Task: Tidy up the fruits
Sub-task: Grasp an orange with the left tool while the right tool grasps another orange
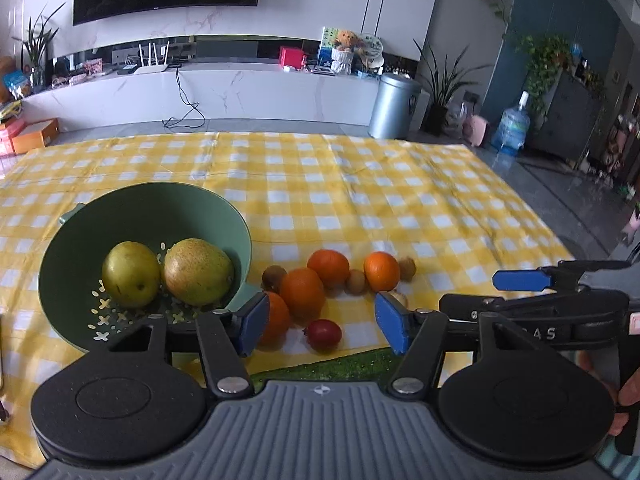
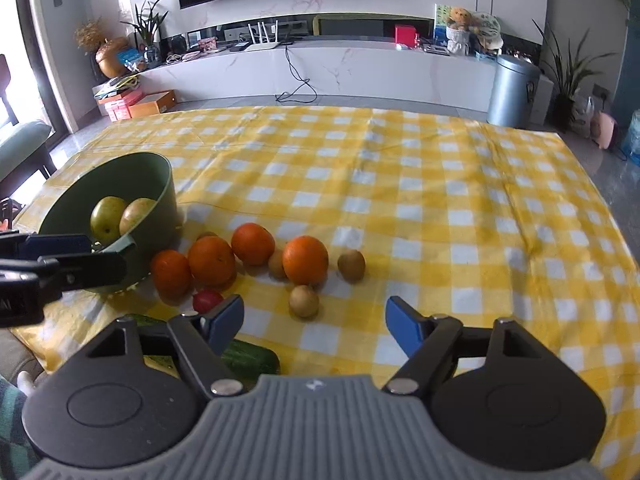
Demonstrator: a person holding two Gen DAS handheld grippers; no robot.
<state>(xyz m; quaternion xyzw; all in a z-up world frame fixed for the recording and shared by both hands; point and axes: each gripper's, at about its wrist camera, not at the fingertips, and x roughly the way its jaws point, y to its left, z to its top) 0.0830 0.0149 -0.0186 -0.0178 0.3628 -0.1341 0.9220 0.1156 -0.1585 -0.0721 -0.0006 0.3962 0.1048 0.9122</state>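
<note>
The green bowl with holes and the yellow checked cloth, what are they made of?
The green bowl looks like matte plastic: smooth, evenly coloured, with neat cut-out drain holes. It could be something else. The yellow checked cloth looks like thin woven fabric, since it shows creases and fold lines.

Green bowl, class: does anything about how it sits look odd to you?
Yes. The bowl is tipped, its opening facing the cameras, so the two pears lie against its lower wall. One handle sits low, near the cloth. What props it is not visible.
</note>
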